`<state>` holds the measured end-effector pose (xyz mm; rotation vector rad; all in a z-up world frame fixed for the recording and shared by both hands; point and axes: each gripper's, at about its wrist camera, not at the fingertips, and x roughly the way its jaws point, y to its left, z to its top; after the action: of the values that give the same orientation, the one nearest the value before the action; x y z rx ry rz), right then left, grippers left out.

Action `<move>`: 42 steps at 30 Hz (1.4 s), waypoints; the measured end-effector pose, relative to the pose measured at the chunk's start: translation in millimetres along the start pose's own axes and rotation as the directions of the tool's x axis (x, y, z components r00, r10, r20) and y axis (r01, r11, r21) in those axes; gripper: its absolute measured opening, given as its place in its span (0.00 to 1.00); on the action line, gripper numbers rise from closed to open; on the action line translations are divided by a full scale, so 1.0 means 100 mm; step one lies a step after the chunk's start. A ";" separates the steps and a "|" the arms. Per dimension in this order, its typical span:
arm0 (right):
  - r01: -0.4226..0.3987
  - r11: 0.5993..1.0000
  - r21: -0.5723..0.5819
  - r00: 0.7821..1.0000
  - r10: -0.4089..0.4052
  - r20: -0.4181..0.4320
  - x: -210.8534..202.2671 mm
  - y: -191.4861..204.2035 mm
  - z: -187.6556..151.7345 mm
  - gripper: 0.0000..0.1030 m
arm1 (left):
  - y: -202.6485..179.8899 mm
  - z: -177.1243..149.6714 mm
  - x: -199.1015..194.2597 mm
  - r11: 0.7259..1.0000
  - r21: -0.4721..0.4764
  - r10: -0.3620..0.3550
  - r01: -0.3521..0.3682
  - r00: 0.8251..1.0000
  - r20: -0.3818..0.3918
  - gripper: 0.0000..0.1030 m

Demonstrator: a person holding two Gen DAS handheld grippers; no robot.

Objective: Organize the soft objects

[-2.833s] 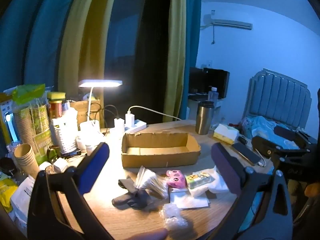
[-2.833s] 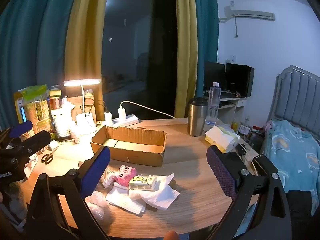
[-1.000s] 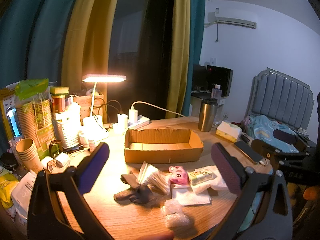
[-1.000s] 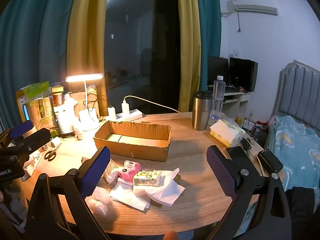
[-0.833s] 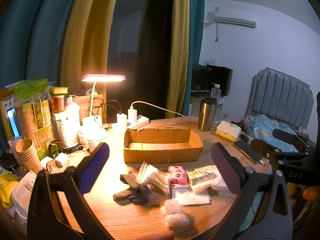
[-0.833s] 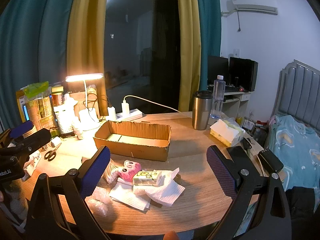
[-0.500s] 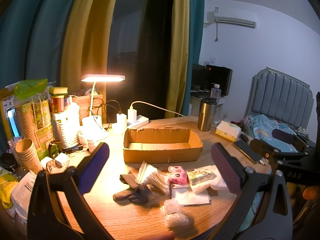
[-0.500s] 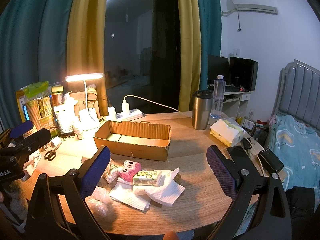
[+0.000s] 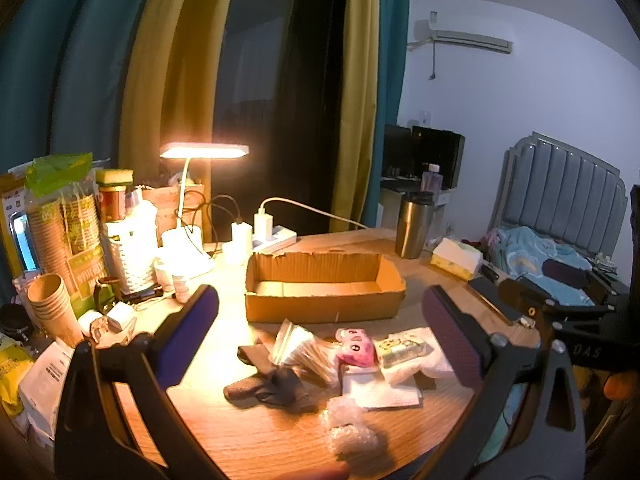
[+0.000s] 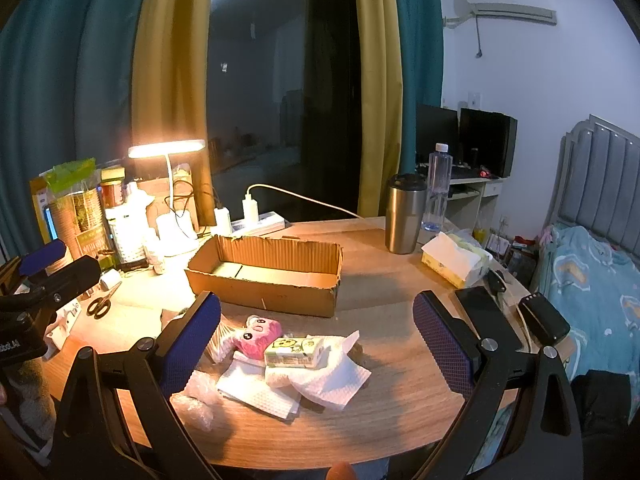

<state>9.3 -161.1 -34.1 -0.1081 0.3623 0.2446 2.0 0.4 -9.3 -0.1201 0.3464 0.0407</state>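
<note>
Both grippers hover above the near edge of the desk [image 10: 400, 360], nothing held; left gripper [image 9: 320, 332] jaws spread wide, right gripper [image 10: 316, 344] jaws spread wide too

Soft things sit in a loose heap at lower centre of both views, just in front of the cardboard box [image 9: 322, 292], which looks empty: dark glove [image 9: 268, 384], clear bag of cotton swabs [image 9: 298, 346], pink plush toy [image 10: 260, 334], small tissue pack [image 10: 294, 350] lying on crumpled paper towels [image 10: 320, 376], bubble wrap [image 9: 348, 428] nearest the camera

Step in hand is likely the first pick, so take what lies on top and is free. In the right view the tissue pack is the cleanest target, between the jaws' line already. Come down straight, pinch across its short sides, lift clear before moving to the box so the towel underneath does not drag along. Left side should go for the glove or swab bag, at lower left of the heap; glove may be partly under the bag, hard to tell. Keep the two grippers apart over the box, one drop at a time, and release low inside the walls
</note>
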 end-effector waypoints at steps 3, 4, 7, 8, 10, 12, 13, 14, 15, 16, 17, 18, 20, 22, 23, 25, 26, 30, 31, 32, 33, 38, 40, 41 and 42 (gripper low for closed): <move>-0.002 1.000 0.000 1.000 0.002 -0.009 0.02 0.01 -0.02 0.96 | -0.01 -0.02 0.01 1.000 -0.001 -0.002 0.002 1.000 -0.008 0.99; -0.004 1.000 0.000 1.000 0.004 -0.015 0.03 0.00 -0.02 0.96 | 0.00 -0.02 0.02 1.000 -0.001 -0.001 0.001 1.000 -0.010 0.99; -0.005 1.000 0.003 0.999 0.005 -0.034 0.09 -0.02 -0.01 0.96 | 0.02 -0.06 0.06 1.000 -0.004 -0.001 0.001 1.000 -0.028 0.99; -0.005 1.000 0.003 0.999 0.005 -0.040 0.10 -0.02 -0.01 0.96 | 0.02 -0.07 0.08 1.000 -0.005 -0.001 0.001 0.999 -0.036 0.99; -0.006 1.000 0.004 0.998 0.006 -0.058 0.16 -0.03 -0.02 0.96 | 0.03 -0.12 0.13 1.000 -0.005 -0.002 0.001 0.998 -0.056 0.99; -0.008 1.000 0.003 0.997 0.008 -0.078 0.21 -0.03 -0.07 0.96 | 0.03 -0.17 0.20 1.000 0.006 -0.001 0.002 0.997 -0.082 0.99; -0.009 1.000 0.000 0.996 0.009 -0.091 0.26 -0.04 -0.08 0.96 | 0.02 -0.20 0.23 1.000 0.015 0.000 0.001 0.995 -0.097 0.99; -0.009 1.000 -0.003 0.995 0.009 -0.103 0.29 -0.04 -0.09 0.96 | 0.02 -0.24 0.28 1.000 0.020 0.001 0.001 0.993 -0.116 0.99; -0.009 1.000 -0.005 0.993 0.009 -0.118 0.33 -0.04 -0.14 0.96 | 0.02 -0.27 0.31 1.000 0.021 0.000 0.002 0.992 -0.129 0.99; -0.009 1.000 -0.006 0.991 0.009 -0.130 0.37 -0.05 -0.16 0.96 | 0.03 -0.32 0.36 1.000 0.024 0.000 0.004 0.989 -0.148 0.99; -0.008 1.000 -0.004 0.989 0.007 -0.147 0.41 -0.07 -0.20 0.96 | 0.02 -0.36 0.39 1.000 0.027 0.000 0.004 0.987 -0.161 0.99; -0.007 1.000 -0.002 0.988 0.007 -0.156 0.45 -0.08 -0.23 0.96 | 0.03 -0.41 0.43 1.000 0.028 -0.002 0.007 0.984 -0.179 0.99; -0.006 1.000 0.005 0.983 0.007 -0.182 0.52 -0.12 -0.30 0.96 | 0.02 -0.51 0.51 1.000 0.027 -0.009 0.015 0.977 -0.212 0.99; -0.007 1.000 0.010 0.980 0.009 -0.201 0.59 -0.15 -0.36 0.96 | 0.00 -0.61 0.60 0.999 0.032 -0.018 0.027 0.967 -0.253 0.99; -0.005 1.000 0.012 0.977 0.008 -0.213 0.63 -0.17 -0.40 0.96 | -0.01 -0.67 0.64 0.999 0.032 -0.023 0.033 0.962 -0.272 0.99; -0.004 1.000 0.022 0.973 0.009 -0.229 0.69 -0.21 -0.46 0.96 | -0.02 -0.79 0.72 0.999 0.030 -0.028 0.040 0.949 -0.314 0.99; -0.004 1.000 0.028 0.972 0.010 -0.235 0.72 -0.22 -0.48 0.96 | -0.01 -0.83 0.75 0.999 0.029 -0.031 0.043 0.944 -0.328 0.99; -0.006 0.999 0.045 0.966 0.017 -0.259 0.83 -0.29 -0.55 0.96 | -0.07 -0.99 0.92 0.997 0.035 -0.044 0.063 0.915 -0.401 0.99; -0.009 0.999 0.048 0.964 0.021 -0.265 0.87 -0.30 -0.57 0.96 | -0.08 -1.03 0.97 0.997 0.034 -0.047 0.067 0.906 -0.421 0.99; -0.011 0.999 0.049 0.963 0.024 -0.268 0.89 -0.30 -0.57 0.96 | -0.09 -1.06 1.01 0.997 0.033 -0.051 0.073 0.897 -0.439 0.99; -0.015 0.999 0.049 0.962 0.028 -0.271 0.91 -0.30 -0.58 0.96 | -0.10 -1.08 1.03 0.997 0.032 -0.053 0.075 0.892 -0.448 0.98; -0.043 0.998 0.041 0.958 0.053 -0.283 1.08 -0.28 -0.59 0.96 | -0.15 -1.21 1.16 0.995 0.044 -0.059 0.095 0.860 -0.507 0.66; -0.059 0.998 0.031 0.955 0.066 -0.288 1.15 -0.24 -0.58 0.96 | -0.15 -1.27 1.22 0.994 0.027 -0.076 0.108 0.837 -0.543 0.53; -0.070 0.997 0.023 0.954 0.074 -0.291 1.20 -0.22 -0.57 0.96 | -0.14 -1.28 1.24 0.993 0.017 -0.085 0.113 0.831 -0.550 0.51; -0.077 0.997 0.018 0.952 0.079 -0.294 1.23 -0.19 -0.57 0.96 | -0.15 -1.29 1.24 0.993 0.013 -0.090 0.117 0.826 -0.556 0.45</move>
<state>106.1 -161.2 -130.2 -0.1248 0.6657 0.3062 76.1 -27.7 -170.3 -0.1024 0.9265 -0.1148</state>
